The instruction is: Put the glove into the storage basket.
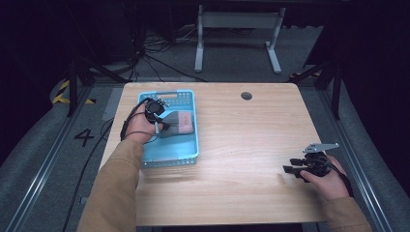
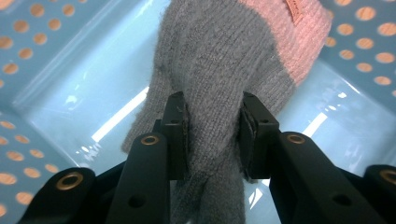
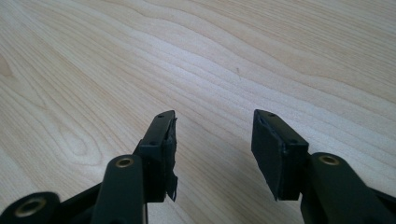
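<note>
The wooden worktop (image 1: 232, 145) spreads out in front of me, and a blue perforated basket (image 1: 186, 157) sits on its left part, close to the near-left edge. Inside the basket lies a knitted glove (image 1: 178, 123), grey over most of its length with a pink cuff at the end away from my left hand. In the left gripper view the glove (image 2: 219, 70) rests on the basket's pale blue floor (image 2: 74, 79), the grey part nearest to me and the pink band farther off at the upper right.

My left hand (image 1: 140, 126) reaches into the basket with the left gripper (image 1: 162, 126). Seen along its own length, my left gripper (image 2: 214, 135) has its fingers (image 2: 176, 135) closed in on the grey knit: one pad presses against each side of the glove, with a narrow fold of the fabric squeezed between them. So the glove is clamped by my left fingers, still down in the basket.

My right hand (image 1: 329, 180) rests well apart from that, at the near-right part of the worktop. The right gripper (image 1: 290, 170) points left across the bare wood. In the right gripper view, my right gripper (image 3: 212, 140) has its fingers (image 3: 275, 149) spread wide, with plain wood grain between them and nothing gripped.
</note>
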A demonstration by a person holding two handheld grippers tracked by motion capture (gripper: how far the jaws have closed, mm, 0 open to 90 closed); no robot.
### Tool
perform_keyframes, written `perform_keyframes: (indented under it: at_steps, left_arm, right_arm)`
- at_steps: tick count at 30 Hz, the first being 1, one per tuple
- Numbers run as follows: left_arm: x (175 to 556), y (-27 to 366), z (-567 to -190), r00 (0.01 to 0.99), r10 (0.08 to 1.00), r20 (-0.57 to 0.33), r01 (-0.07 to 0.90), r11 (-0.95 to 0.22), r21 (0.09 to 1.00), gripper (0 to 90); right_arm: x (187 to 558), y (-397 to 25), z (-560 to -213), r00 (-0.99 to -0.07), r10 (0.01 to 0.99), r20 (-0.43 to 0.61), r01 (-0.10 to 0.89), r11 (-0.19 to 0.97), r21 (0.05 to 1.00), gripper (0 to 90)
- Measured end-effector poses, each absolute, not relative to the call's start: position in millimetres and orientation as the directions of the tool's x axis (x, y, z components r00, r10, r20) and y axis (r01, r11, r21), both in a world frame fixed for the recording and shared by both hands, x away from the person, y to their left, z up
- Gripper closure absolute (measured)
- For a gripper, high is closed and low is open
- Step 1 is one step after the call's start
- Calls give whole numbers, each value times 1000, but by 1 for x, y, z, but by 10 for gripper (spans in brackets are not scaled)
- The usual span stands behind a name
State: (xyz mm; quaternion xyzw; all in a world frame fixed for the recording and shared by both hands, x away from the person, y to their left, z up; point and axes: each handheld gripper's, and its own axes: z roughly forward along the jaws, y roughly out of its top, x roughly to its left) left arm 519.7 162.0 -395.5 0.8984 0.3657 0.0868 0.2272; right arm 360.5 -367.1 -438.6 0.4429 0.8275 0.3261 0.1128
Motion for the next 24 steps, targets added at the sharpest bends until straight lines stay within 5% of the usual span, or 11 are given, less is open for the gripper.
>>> perform_keyframes:
  at_steps: [24]
  left_arm:
    - [539, 150, -413, 682, 731, 9, 664, -624, 411, 656]
  right_arm:
    - [362, -366, -438, -587, 803, 104, 655, 396, 644, 506]
